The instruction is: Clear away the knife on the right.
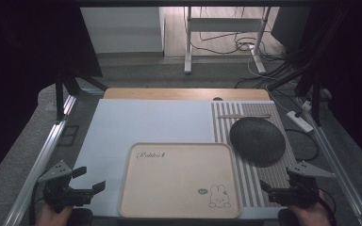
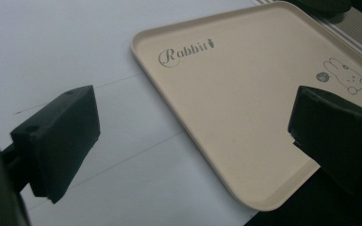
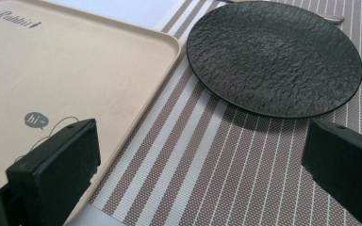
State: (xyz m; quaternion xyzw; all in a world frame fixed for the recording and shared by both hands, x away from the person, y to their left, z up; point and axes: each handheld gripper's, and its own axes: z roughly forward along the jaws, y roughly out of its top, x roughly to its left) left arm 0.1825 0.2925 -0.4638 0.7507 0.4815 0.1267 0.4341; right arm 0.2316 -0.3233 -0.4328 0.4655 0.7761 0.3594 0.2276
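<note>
left tongs (image 1: 88,181): jaws wide apart, holding nothing, just left of beige tray (image 1: 179,181) | right tongs (image 1: 271,189): jaws wide apart, holding nothing, over striped mat (image 1: 252,174) | black plate (image 1: 257,139): ahead of right tongs, on mat | tray: between both tongs on worktop (image 1: 122,127)

The left gripper (image 2: 193,136) holds its black fingers (image 2: 59,141) wide apart above the pale desk (image 2: 52,52), framing a beige tray (image 2: 245,108) printed "Rabbit"
</note>
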